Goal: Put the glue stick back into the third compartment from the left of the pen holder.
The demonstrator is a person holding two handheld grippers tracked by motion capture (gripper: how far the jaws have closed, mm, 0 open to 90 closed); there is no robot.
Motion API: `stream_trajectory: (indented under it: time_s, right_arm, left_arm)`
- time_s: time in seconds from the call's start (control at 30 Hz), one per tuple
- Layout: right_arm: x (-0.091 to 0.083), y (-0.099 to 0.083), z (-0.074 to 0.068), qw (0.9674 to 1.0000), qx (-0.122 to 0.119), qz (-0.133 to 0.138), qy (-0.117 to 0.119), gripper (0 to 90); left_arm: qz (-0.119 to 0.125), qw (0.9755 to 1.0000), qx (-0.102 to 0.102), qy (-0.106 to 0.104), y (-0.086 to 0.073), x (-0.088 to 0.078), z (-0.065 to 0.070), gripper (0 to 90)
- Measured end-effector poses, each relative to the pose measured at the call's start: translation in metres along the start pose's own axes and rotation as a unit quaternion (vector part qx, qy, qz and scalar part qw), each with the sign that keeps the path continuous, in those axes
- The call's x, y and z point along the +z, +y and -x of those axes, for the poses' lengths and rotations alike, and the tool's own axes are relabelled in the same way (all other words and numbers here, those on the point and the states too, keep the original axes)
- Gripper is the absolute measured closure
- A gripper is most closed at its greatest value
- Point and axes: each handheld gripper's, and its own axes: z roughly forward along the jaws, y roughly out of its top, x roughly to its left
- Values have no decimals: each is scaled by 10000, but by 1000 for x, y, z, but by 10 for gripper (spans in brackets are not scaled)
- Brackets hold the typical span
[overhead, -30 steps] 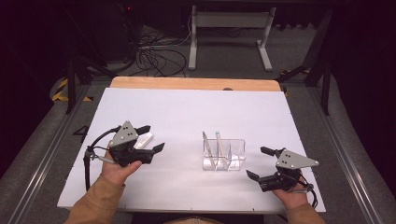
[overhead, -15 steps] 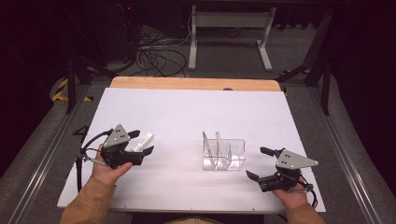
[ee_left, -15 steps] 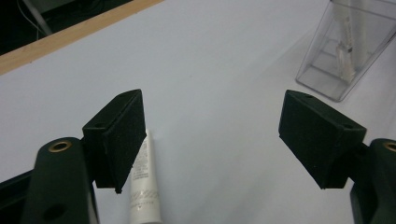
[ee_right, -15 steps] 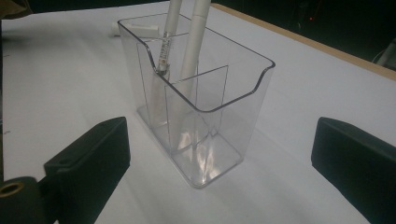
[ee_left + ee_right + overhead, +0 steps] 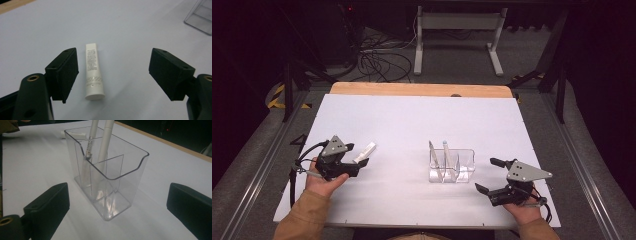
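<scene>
left tongs (image 5: 362,162): jaws apart, low | right tongs (image 5: 490,176): jaws apart

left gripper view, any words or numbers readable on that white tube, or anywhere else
White tube: a block of small grey print and a striped band, too small and blurred to read.
Tubes in the clear organizer: one tube carries tiny print, also unreadable.
No readable text elsewhere.

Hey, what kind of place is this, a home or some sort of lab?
Probably a lab or recording workshop: a white-covered table, loose cables on the floor behind it, and a bare metal stand in a dark room.
</scene>
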Motion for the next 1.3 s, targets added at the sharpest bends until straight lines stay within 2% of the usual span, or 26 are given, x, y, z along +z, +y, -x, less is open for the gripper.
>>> stream_trajectory:
  time_s: [0.1,0.23,0.33,0.6,0.7,0.9,1.07,1.3]
  right_arm:
    - [0,0,0,10000,-3,-7,2,51]
    - [1,0,0,10000,-10,-10,1,51]
    - [0,0,0,10000,-5,-6,4,51]
    - [1,0,0,10000,-11,-13,15,51]
    - [1,0,0,10000,-7,-14,18,51]
    - [1,0,0,10000,-12,-24,19,51]
    - [1,0,0,10000,-15,-24,22,51]
    - [1,0,0,10000,-8,-18,29,51]
  left_arm:
    - [-31,9999,-101,9,-5,3,-5,253]
    - [-73,9999,-113,97,-9,6,-9,263]
    - [-81,9997,-201,74,-12,9,-11,274]
    - [-146,9995,-278,105,-20,17,-17,289]
    - [-229,9992,-331,89,-23,21,-18,292]
    - [-305,9991,-242,141,-27,28,-16,305]
    - [-293,9989,-336,171,-29,29,-15,314]
    - [-339,9989,-287,167,-31,31,-15,327]
